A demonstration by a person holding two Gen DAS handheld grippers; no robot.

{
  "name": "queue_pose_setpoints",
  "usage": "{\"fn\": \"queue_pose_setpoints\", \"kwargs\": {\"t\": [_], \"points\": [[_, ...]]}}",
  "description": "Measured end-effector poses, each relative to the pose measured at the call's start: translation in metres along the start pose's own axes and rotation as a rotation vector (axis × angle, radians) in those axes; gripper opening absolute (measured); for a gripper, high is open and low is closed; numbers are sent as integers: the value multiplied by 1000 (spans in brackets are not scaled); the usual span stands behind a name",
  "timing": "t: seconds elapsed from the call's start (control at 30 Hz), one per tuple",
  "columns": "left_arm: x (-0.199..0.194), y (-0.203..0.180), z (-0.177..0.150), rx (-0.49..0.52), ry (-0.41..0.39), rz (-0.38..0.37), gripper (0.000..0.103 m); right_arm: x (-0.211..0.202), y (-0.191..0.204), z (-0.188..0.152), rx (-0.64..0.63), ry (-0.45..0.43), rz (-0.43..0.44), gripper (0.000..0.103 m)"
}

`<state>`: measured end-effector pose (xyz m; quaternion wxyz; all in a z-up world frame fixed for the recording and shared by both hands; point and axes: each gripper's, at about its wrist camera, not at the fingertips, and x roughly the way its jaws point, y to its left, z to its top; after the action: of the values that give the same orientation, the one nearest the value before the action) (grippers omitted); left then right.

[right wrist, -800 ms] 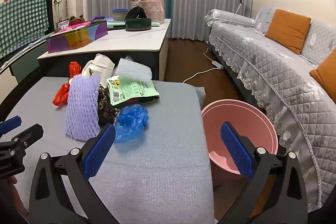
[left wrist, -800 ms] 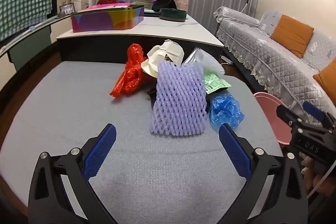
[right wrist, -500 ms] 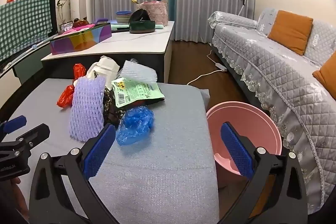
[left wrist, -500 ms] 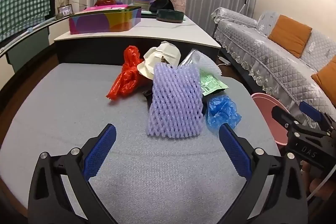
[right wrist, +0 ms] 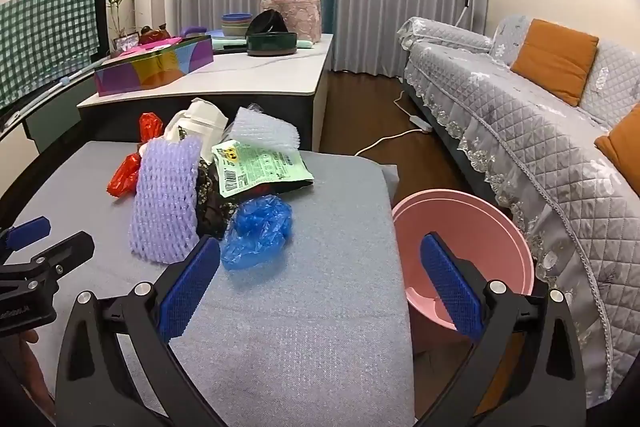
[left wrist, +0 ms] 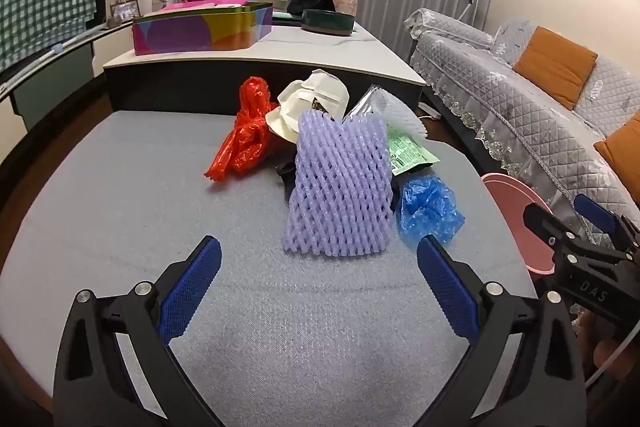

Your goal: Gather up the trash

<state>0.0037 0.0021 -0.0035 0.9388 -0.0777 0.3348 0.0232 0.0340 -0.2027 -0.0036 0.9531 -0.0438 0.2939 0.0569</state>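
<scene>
A pile of trash lies on the grey padded table: a purple foam net, a red plastic bag, a cream paper cup, a green wrapper, white foam and a crumpled blue bag. My left gripper is open and empty, just short of the purple net. My right gripper is open and empty, near the blue bag and purple net. A pink bin stands on the floor right of the table.
A white counter behind the table holds a colourful box, bowls and a basket. A grey quilted sofa with orange cushions runs along the right. A power cord lies on the wood floor.
Both grippers have moved forward, closer to the trash pile; the pile and pink bin look larger. Both stay open and empty.
</scene>
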Motion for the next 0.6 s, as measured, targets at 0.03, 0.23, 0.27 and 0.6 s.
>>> {"fn": "queue_pose_setpoints", "kwargs": {"t": [0.03, 0.23, 0.27, 0.6], "points": [[0, 0, 0, -2, 1, 0, 95, 0, 0, 0, -1, 4, 6, 98], [0, 3, 0, -12, -6, 8, 95, 0, -1, 0, 5, 14, 14, 98], [1, 3, 0, -11, -6, 9, 95, 1, -1, 0, 6, 16, 15, 98], [-1, 2, 1, 8, -13, -1, 95, -1, 0, 0, -1, 10, 17, 98]]}}
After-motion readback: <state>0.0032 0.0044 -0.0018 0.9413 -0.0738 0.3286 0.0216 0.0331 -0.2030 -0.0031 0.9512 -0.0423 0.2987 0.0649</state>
